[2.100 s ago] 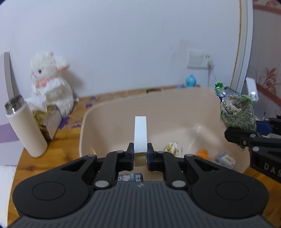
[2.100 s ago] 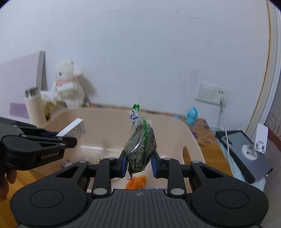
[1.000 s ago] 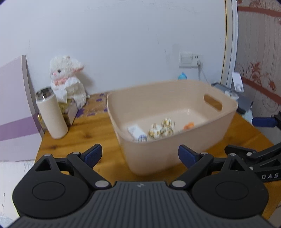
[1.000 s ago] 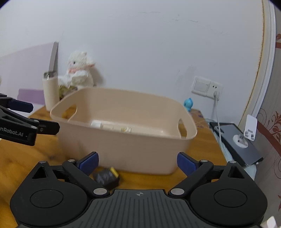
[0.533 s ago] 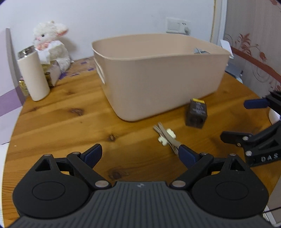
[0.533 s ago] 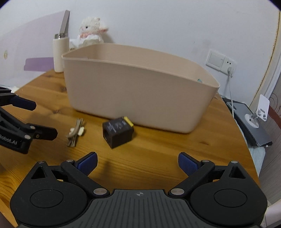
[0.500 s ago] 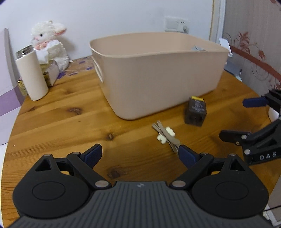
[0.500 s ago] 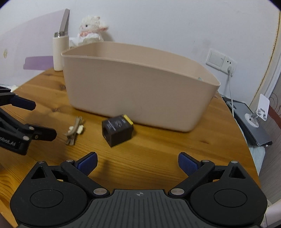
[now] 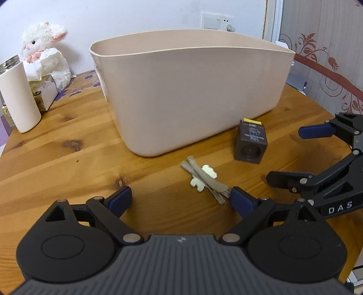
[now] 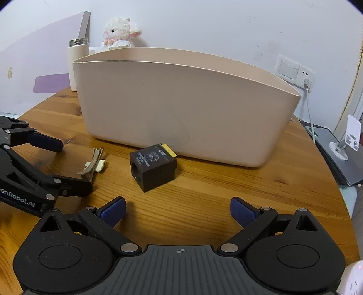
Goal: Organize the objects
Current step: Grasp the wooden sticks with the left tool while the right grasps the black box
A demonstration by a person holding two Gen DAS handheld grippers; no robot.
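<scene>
A white plush lamb (image 9: 43,52) sat at the back of the wooden table (image 9: 68,158), against the white wall (image 9: 113,20). Just in front of it stood a tissue box (image 9: 46,94) with a white tissue (image 9: 36,68) sticking up. Beside the box, a cream tumbler (image 9: 19,97) with a metal rim stood upright. A wall socket (image 10: 295,70) held a plug and cable, and a white phone stand (image 10: 347,140) rested on a dark tablet (image 10: 335,154) off the table's right side.

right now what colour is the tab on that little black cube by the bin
Yellow: the tab on the black cube shows best in the right wrist view.
</scene>
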